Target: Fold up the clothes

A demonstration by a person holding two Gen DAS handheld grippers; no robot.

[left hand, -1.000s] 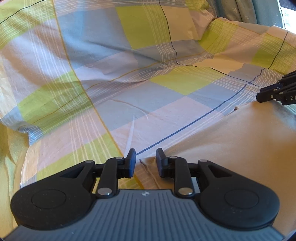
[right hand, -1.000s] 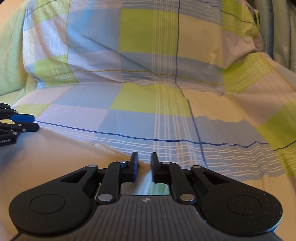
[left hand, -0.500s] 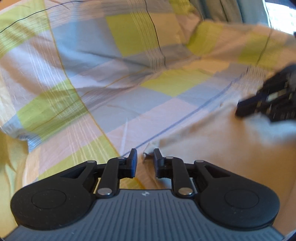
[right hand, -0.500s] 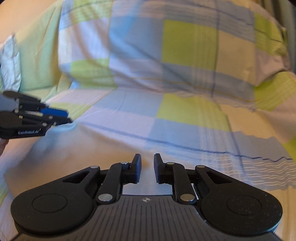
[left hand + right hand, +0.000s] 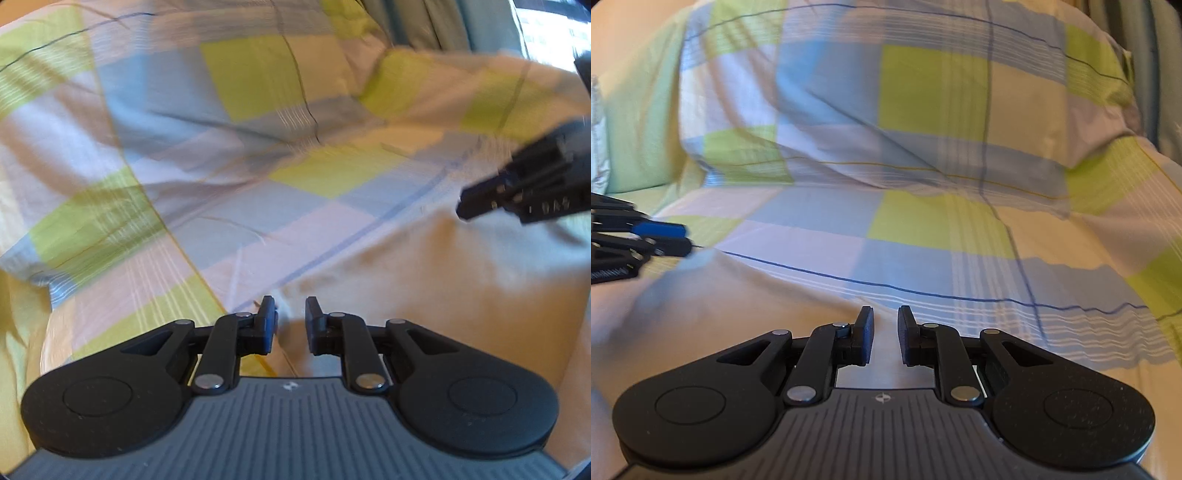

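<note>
A cream garment (image 5: 424, 288) lies on a bed with a blue, green and white checked sheet (image 5: 207, 155). My left gripper (image 5: 291, 306) sits at the garment's near corner. Its jaws stand narrowly apart with the cloth edge pinched between them. In the right wrist view the garment (image 5: 720, 314) rises in a ridge into my right gripper (image 5: 886, 314), whose jaws hold it in a narrow gap. The garment's upper edge runs between both grippers. The right gripper (image 5: 469, 206) shows blurred at the right edge, and the left gripper (image 5: 685, 236) shows at the left edge.
A checked pillow (image 5: 923, 110) lies across the head of the bed beyond the garment. Grey-blue curtains (image 5: 424, 18) hang at the far right, by a bright window. The sheet (image 5: 960, 266) spreads wrinkled to the right of the garment.
The left jaws have narrowed onto the garment's corner. Both grippers shifted slightly sideways, and the right gripper now reaches further into the left wrist view.
</note>
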